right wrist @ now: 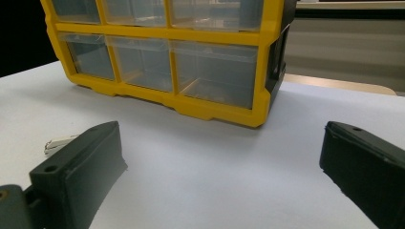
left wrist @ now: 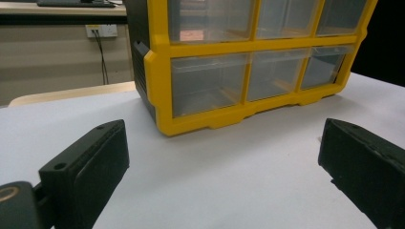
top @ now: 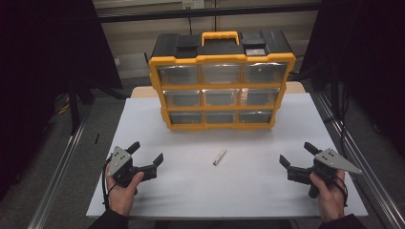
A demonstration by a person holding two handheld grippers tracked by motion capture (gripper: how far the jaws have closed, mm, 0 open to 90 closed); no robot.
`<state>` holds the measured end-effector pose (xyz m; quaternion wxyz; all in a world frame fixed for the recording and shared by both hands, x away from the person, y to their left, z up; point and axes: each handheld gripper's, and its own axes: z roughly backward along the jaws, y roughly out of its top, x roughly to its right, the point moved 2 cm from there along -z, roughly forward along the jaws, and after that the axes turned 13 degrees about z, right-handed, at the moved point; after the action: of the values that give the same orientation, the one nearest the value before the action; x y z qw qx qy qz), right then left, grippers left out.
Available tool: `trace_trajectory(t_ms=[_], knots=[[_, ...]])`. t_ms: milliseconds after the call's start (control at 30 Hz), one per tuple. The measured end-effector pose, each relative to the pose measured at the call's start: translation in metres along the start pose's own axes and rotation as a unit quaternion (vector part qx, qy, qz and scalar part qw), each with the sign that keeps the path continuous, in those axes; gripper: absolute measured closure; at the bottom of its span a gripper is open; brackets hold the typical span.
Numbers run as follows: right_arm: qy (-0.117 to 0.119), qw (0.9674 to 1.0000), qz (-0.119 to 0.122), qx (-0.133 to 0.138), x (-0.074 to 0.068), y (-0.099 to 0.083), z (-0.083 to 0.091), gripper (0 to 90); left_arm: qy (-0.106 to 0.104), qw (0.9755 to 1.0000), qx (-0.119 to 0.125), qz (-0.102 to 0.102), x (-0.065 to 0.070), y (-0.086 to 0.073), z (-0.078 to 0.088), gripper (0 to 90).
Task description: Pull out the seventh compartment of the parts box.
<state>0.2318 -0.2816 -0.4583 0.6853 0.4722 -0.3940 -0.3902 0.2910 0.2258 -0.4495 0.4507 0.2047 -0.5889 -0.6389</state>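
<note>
Jaws wide, connector [top: 219,156] between grippers — untouched

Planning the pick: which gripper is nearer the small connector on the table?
Left, narrowly. The left gripper sits left of the small connector; the right gripper sits farther off on its right. Both jaws open, empty.

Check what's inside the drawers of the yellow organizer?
The drawer organizer has nine clear drawers, all shut. The bottom-row drawers look empty through their fronts. The upper rows are too glary to tell, and the drawer backs are hidden.
</note>
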Motion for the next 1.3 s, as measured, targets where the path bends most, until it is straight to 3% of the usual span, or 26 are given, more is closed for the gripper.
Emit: trace_trajectory(t_ms=[67, 233, 433, 467, 567, 600, 967, 1267, 1300], knots=[[-0.001, 1.0000, 0.003, -0.002, 0.000, -0.001, -0.001, 0.3, 0.003, 1.0000, -0.002, 0.002, 0.001, 0.000, -0.001, 3.4], [-0.004, 1.0000, -0.001, 0.003, 0.002, -0.001, -0.001, 0.4, 0.006, 0.9998, -0.012, -0.017, 0.000, 0.000, -0.003, 3.3], [0.003, 0.9999, -0.005, 0.009, 0.001, -0.001, 0.000, 0.3, 0.016, 0.9998, -0.003, -0.009, 0.000, -0.001, -0.007, 3.4], [0.003, 1.0000, -0.003, 0.008, 0.001, -0.001, 0.000, 0.2, 0.021, 0.9996, -0.011, -0.019, -0.002, -0.001, -0.007, 3.4], [0.005, 1.0000, 0.001, 0.005, -0.001, -0.001, 0.000, 0.2, 0.021, 0.9998, -0.002, -0.006, -0.001, 0.000, -0.009, 3.5], [0.004, 1.0000, 0.006, 0.005, -0.001, 0.000, -0.001, 0.2, 0.022, 0.9996, -0.003, -0.019, -0.003, 0.002, -0.009, 3.5], [0.005, 1.0000, 0.007, 0.004, -0.002, 0.001, -0.002, 0.2, 0.038, 0.9982, -0.009, -0.045, -0.003, 0.002, -0.017, 3.5], [0.008, 0.9999, 0.008, 0.008, -0.002, 0.000, -0.001, 0.1, 0.022, 0.9963, -0.026, -0.078, 0.006, 0.003, -0.033, 3.4], [0.009, 0.9999, 0.009, 0.008, -0.002, 0.000, -0.001, 0.1, 0.012, 0.9961, -0.031, -0.082, 0.007, 0.003, -0.037, 3.5]])
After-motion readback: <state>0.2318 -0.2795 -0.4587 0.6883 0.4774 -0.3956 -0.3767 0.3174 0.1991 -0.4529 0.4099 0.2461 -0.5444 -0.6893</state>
